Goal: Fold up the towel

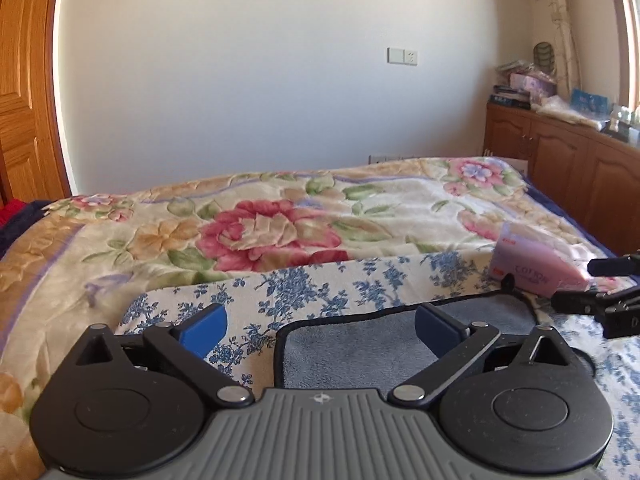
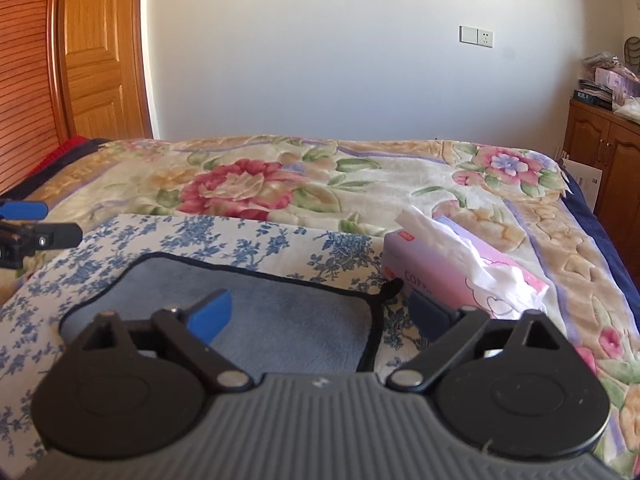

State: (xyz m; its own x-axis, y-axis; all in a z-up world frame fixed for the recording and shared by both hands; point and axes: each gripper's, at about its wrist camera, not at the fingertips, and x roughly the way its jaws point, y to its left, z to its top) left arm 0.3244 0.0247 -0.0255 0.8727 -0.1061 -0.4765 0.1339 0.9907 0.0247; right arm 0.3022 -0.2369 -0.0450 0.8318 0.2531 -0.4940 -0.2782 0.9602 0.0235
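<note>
A grey-blue towel with a black hem (image 1: 360, 348) (image 2: 256, 308) lies flat on a blue-flowered white cloth (image 1: 304, 288) (image 2: 160, 240) on the bed. My left gripper (image 1: 320, 326) is open, just above the towel's left near part, its blue pads (image 1: 204, 330) wide apart. My right gripper (image 2: 320, 318) is open over the towel's right near part, one pad over the towel, the other past its right edge. A black hanging loop (image 2: 390, 290) sticks out at the towel's far right corner. Each gripper shows at the edge of the other's view (image 1: 600, 292) (image 2: 24, 232).
A pink tissue box (image 2: 460, 276) (image 1: 532, 268) sits just right of the towel. A floral blanket (image 2: 320, 184) covers the bed. A wooden cabinet (image 1: 568, 164) with clutter stands at the right, a wooden door (image 2: 96, 52) at the left, a white wall behind.
</note>
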